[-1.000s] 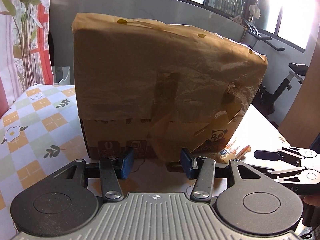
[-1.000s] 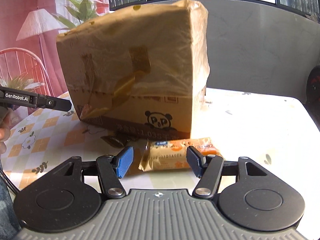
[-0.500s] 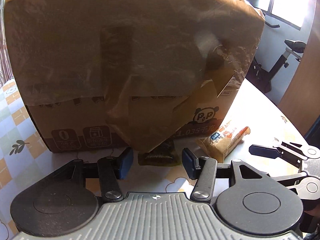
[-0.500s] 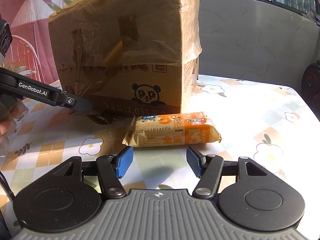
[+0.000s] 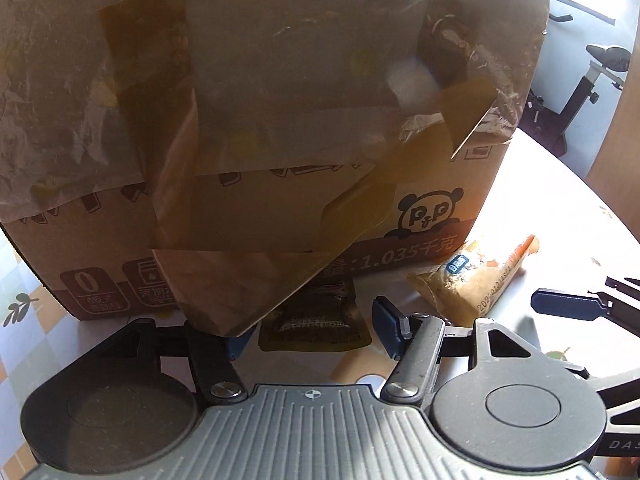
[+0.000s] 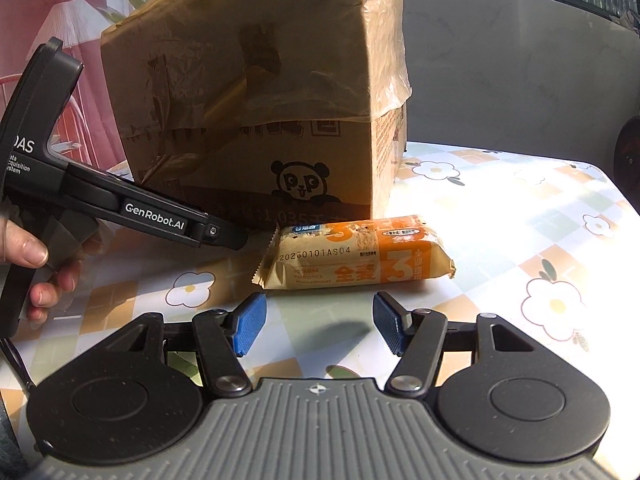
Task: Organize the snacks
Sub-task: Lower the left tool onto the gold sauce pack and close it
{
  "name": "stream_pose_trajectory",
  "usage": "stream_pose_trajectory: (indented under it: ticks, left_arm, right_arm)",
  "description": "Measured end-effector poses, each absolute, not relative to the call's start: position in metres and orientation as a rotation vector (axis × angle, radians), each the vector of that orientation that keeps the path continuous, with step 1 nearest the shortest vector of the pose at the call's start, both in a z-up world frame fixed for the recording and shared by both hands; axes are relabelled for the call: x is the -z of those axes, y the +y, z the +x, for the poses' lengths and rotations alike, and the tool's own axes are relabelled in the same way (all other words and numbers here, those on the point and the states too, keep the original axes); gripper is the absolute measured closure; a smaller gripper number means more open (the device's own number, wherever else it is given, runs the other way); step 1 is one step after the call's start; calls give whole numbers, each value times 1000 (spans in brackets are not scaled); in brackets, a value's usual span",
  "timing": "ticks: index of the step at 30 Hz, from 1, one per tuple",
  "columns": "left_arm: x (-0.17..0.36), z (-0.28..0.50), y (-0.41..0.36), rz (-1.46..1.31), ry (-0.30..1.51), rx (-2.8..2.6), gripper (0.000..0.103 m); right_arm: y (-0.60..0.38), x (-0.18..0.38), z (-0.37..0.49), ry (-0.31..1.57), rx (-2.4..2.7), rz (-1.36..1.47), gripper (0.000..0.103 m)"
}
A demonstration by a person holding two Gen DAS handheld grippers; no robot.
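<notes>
A dark brown snack packet [image 5: 316, 320] lies flat on the table against the foot of a big taped cardboard box [image 5: 280, 120]. My left gripper [image 5: 312, 336] straddles it; its jaws are opening and the pads do not touch it. A hanging tape flap [image 5: 240, 280] covers the left pad. An orange snack bar [image 6: 356, 256] lies in front of the box corner [image 6: 260, 100]. Just short of the bar, my right gripper [image 6: 316, 324] stands open with nothing between its fingers. A hand holds the left gripper [image 6: 236, 240], whose tip points down at the box's foot.
The table wears a flowered, checked cloth [image 6: 556, 300]. In the left wrist view the orange bar [image 5: 476, 276] lies right of the packet, with a right gripper finger [image 5: 568, 304] beyond it. An exercise bike [image 5: 592, 76] stands past the table's curved right edge.
My left gripper has come down and in toward the box's foot, bringing the dark packet between its fingers, and its jaws have widened. The right gripper drew back slightly from the orange bar.
</notes>
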State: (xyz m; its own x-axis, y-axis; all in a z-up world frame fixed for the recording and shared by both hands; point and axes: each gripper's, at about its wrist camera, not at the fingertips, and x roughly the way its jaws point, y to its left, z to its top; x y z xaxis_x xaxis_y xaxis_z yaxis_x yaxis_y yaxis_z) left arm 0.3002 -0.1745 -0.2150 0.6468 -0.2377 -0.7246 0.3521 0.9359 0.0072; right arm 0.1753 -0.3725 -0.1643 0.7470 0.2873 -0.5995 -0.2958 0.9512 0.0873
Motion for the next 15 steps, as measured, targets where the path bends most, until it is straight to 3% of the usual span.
stream_pose_trajectory:
  ticks: [5, 10, 15]
  left_arm:
    - [220, 303, -175, 162, 812, 329, 38]
    - [219, 300, -177, 179, 792, 345, 52]
    - [219, 286, -167, 170, 799, 371, 53]
  right_arm:
    - [-375, 164, 175, 653, -321, 5, 41]
    - [-375, 165, 178, 669, -327, 8, 41]
    - [-375, 165, 178, 670, -329, 11, 41]
